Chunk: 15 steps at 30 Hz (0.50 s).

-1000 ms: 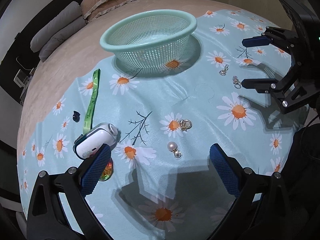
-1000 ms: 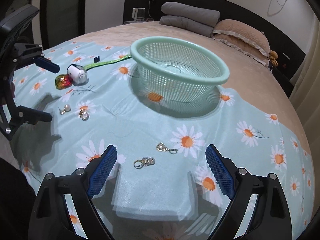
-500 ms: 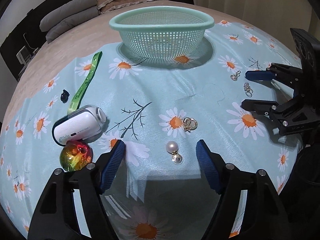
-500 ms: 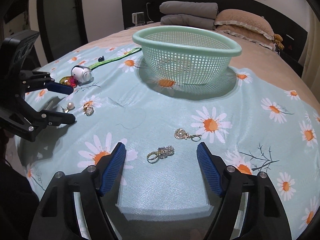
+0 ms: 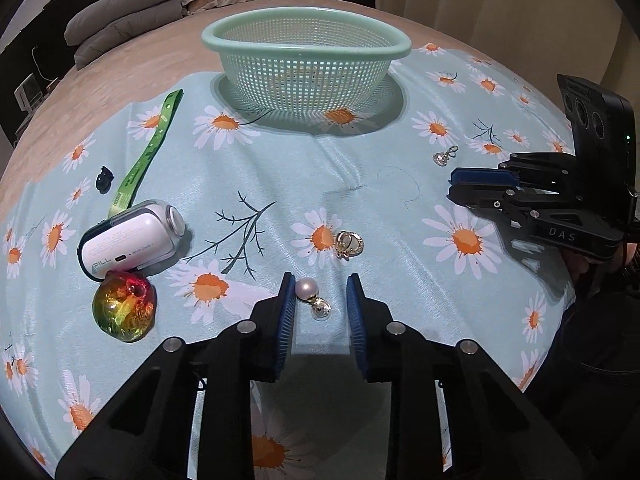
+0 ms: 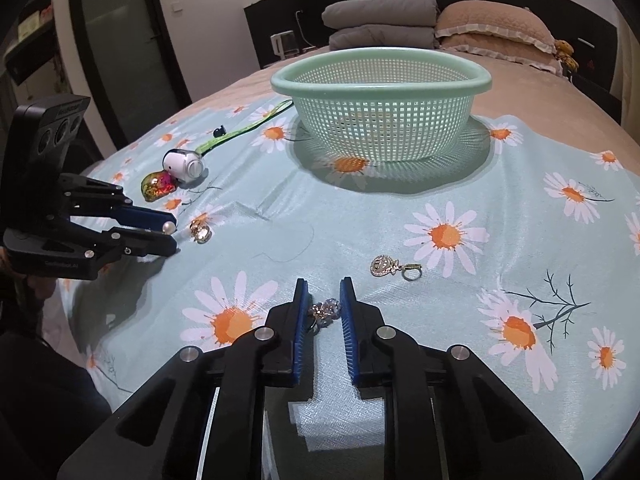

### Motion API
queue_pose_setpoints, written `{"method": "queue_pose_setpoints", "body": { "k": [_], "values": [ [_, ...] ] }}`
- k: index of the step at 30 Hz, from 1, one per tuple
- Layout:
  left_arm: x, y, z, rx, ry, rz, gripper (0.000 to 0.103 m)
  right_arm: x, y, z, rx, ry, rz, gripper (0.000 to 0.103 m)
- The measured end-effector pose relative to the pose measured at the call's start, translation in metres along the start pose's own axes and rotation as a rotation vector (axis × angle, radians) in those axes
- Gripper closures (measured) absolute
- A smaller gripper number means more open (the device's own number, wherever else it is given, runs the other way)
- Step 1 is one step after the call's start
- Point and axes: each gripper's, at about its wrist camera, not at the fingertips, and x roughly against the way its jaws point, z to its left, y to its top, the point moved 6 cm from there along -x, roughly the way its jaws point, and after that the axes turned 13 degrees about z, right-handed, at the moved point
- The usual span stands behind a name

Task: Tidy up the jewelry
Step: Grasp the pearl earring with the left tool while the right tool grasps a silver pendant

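A mint green basket (image 5: pixel 306 64) stands on the daisy cloth, also in the right wrist view (image 6: pixel 380 108). My left gripper (image 5: pixel 321 294) is low on the cloth, its jaws narrowed around a pearl earring (image 5: pixel 312 296) with a gap still showing on the right. A gold ring charm (image 5: pixel 349 243) lies just beyond it. My right gripper (image 6: pixel 323 300) has its jaws narrowed around a crystal earring (image 6: pixel 326 312), with small gaps on both sides. A gold pendant (image 6: pixel 394 267) lies to its right and also shows in the left wrist view (image 5: pixel 444 157).
A white case (image 5: pixel 132 236), an iridescent ball (image 5: pixel 124 308), a green strap (image 5: pixel 148 156) and a small black clip (image 5: pixel 105 178) lie at the left of the cloth. Pillows and folded blankets (image 6: pixel 400 20) lie at the head of the bed.
Both grippers have dropped to the cloth and moved forward over their earrings. Both sets of jaws have closed from wide open to a narrow gap.
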Motion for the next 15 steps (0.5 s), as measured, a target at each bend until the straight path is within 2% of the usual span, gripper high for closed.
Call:
{"method": "queue_pose_setpoints", "body": {
  "k": [2,8,12,15],
  "values": [
    [0.002,-0.002,0.000,0.005,-0.023,0.009,0.086,0.001,-0.001,0.000,-0.005,0.009,-0.002,0.088],
    [0.010,-0.012,-0.004,-0.015,-0.014,0.028,0.091,0.012,-0.008,0.010,0.043,0.013,0.015,0.088],
    [0.021,-0.019,-0.005,-0.032,0.030,0.041,0.091,0.030,-0.021,0.010,0.073,0.011,0.013,0.088],
    [0.034,-0.023,-0.004,-0.033,0.023,0.024,0.091,0.047,-0.029,0.006,0.081,-0.013,0.012,0.088]
  ]
}}
